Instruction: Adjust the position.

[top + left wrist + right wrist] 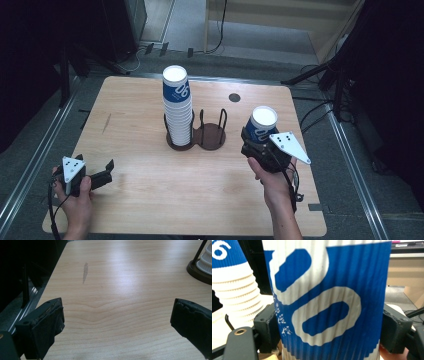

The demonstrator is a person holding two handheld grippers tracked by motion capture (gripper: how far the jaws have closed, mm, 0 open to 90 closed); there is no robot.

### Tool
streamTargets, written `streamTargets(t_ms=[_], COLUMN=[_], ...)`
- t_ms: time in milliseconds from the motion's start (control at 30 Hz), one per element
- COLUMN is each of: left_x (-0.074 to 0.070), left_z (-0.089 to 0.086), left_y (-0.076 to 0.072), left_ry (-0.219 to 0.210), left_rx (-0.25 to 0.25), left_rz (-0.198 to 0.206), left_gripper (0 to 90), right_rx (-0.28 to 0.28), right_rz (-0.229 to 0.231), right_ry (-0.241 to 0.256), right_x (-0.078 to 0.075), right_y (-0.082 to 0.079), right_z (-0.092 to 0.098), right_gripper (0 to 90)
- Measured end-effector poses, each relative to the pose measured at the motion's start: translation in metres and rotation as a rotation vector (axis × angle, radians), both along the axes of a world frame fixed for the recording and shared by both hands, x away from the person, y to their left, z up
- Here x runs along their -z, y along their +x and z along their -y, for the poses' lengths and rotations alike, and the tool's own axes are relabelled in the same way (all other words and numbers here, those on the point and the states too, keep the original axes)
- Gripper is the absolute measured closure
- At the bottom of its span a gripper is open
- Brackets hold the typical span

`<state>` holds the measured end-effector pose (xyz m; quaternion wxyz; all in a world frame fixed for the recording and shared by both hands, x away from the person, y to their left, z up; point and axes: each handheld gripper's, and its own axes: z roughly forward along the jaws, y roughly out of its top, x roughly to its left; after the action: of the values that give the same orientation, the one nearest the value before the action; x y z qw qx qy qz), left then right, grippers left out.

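A tall stack of blue-and-white paper cups [177,107] stands in the left ring of a dark two-ring cup holder [210,137] at mid-table; the stack also rises at the left edge of the right gripper view [235,285]. My right gripper [260,145] is shut on a single blue-and-white cup [261,125], held upright to the right of the holder. Up close that cup [329,300] sits squeezed between both pads. My left gripper [102,175] rests open near the table's front left edge, with bare wood between its jaws [117,322].
The holder's right ring [212,135] holds nothing. A small dark round spot [234,97] marks the table's far side. A grey smear [85,272] lies on the wood ahead of the left gripper. Stands and cables surround the wooden table [150,200].
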<state>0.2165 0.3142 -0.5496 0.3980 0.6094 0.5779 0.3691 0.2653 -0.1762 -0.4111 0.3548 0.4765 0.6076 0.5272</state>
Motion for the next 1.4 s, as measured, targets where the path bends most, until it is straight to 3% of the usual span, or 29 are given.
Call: streamTargets(t_ms=[200, 267, 333, 500, 600, 1200, 1267, 1400], left_x=[-0.004, -0.005, -0.007, -0.011, -0.015, -0.047, -0.050, -0.054], left_z=[0.000, 0.000, -0.002, 0.003, 0.010, 0.058, 0.064, 0.074], left_y=[-0.001, -0.001, -0.002, -0.002, 0.000, 0.008, 0.009, 0.010], left_ry=[0.003, -0.021, -0.083, -0.066, -0.107, -0.030, -0.031, -0.028], left_rx=[0.004, 0.008, 0.015, 0.026, 0.046, 0.153, 0.162, 0.181], left_rz=[-0.004, -0.002, 0.000, 0.009, 0.008, 0.036, 0.044, 0.047], left_gripper=[0.0, 0.0, 0.0, 0.0, 0.0, 0.0, 0.0, 0.0], right_rx=[-0.002, 0.000, 0.002, 0.007, 0.007, 0.009, 0.001, -0.006], right_rz=[-0.025, -0.031, -0.035, -0.048, -0.055, -0.077, -0.079, -0.081], right_ry=[-0.004, -0.018, -0.017, -0.012, -0.005, -0.013, 0.005, -0.015], right_x=[0.014, 0.017, 0.020, 0.026, 0.029, 0.044, 0.045, 0.047], right_y=[-0.002, -0.002, -0.003, -0.004, -0.006, -0.006, -0.006, -0.006], right_z=[0.001, 0.001, 0.001, 0.000, -0.001, -0.002, -0.003, -0.007], right_gripper=[18.9, 18.9, 18.9, 18.9, 18.9, 18.9, 18.9, 18.9])
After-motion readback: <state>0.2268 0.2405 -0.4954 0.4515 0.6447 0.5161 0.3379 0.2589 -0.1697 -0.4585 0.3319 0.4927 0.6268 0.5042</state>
